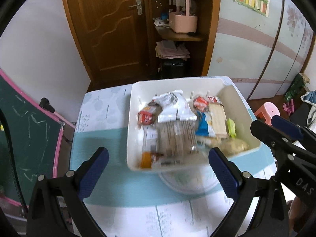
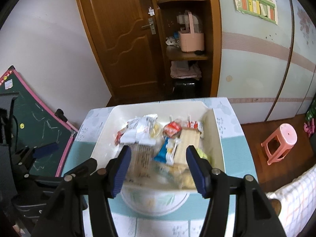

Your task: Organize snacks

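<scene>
A white rectangular bin [image 1: 134,90] [image 2: 110,118] on the table holds several snack packets: white wafer packs [image 1: 175,106] [image 2: 142,130], a red packet [image 1: 146,114] [image 2: 171,128], a blue-and-white packet [image 1: 203,124] [image 2: 165,152], a tan cracker pack [image 1: 217,118] [image 2: 187,144] and a yellow-green one [image 1: 231,127]. My left gripper [image 1: 158,169] is open and empty, in front of the bin's near edge. My right gripper [image 2: 159,167] is open and empty above the bin's near side; it also shows at the right in the left wrist view [image 1: 276,136].
The table wears a light blue and white patterned cloth [image 1: 110,177] [image 2: 231,154]. A round white plate [image 1: 185,183] [image 2: 154,201] lies partly under the bin's near edge. A green chalkboard [image 1: 29,138] leans at the left. A pink stool [image 2: 280,142] stands at the right.
</scene>
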`<state>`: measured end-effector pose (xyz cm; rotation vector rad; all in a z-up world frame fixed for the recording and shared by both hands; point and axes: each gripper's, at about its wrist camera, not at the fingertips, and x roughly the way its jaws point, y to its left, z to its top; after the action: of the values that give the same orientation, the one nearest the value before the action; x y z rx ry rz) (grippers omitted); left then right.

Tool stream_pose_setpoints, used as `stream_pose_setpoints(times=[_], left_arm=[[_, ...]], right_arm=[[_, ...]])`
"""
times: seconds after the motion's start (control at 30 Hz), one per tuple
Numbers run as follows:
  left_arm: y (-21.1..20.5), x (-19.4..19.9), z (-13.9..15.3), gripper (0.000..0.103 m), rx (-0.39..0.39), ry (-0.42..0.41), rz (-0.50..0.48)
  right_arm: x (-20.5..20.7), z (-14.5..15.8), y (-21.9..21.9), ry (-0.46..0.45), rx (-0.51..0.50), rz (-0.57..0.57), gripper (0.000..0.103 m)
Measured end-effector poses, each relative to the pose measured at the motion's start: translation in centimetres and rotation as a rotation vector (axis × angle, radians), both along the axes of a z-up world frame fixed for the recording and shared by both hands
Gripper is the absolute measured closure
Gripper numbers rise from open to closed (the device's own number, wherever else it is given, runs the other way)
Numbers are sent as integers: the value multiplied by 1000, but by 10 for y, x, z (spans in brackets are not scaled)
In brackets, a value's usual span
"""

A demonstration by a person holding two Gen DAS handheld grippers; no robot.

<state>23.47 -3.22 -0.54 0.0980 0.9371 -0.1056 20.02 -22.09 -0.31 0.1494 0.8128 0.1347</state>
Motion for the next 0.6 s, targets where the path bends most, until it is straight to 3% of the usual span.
stream_pose_setpoints(times=[0.4,0.6], left_arm=[[10,-115,-12,2,2,-11,16],[19,-150,-5,2,-34,-19,45]], right_arm=[[-104,-22,1,66,46,20,39],[-141,-26,5,79,58,28,39]])
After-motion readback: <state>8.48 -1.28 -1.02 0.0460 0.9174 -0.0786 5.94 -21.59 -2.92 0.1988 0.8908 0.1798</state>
